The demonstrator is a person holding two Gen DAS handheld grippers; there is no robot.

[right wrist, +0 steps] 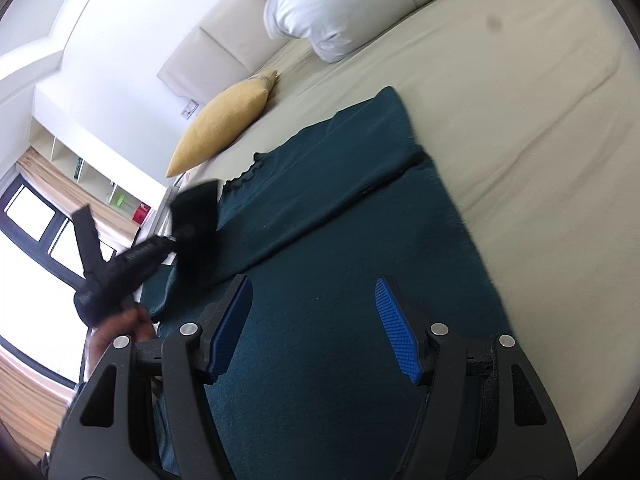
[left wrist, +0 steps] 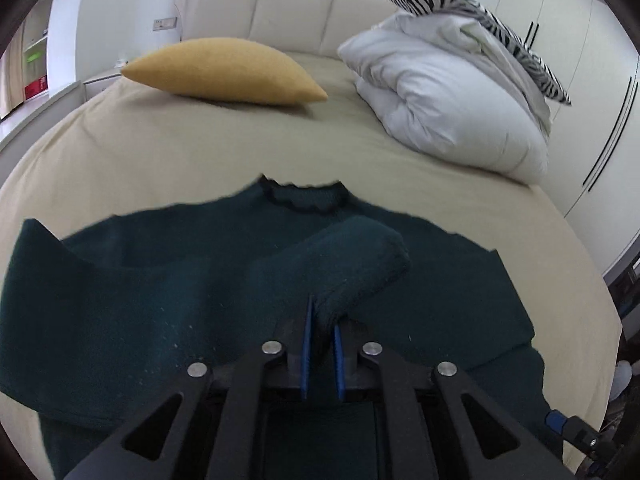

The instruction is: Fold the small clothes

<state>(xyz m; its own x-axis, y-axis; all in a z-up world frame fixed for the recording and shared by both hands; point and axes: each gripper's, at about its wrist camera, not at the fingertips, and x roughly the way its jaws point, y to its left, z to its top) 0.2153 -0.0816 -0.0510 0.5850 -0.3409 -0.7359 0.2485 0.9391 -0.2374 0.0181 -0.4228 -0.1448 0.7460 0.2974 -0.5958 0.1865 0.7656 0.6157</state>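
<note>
A dark teal knitted sweater lies flat on the beige bed, collar toward the headboard. My left gripper is shut on the sweater's sleeve and holds it lifted over the body of the sweater. In the right wrist view the sweater spreads under my right gripper, which is open and empty just above the fabric. The left gripper shows there at the left, blurred, with the sleeve in it.
A yellow pillow lies near the headboard. A white duvet with a zebra-print cover is piled at the back right. Bare beige sheet lies right of the sweater. Wardrobe doors stand at the right.
</note>
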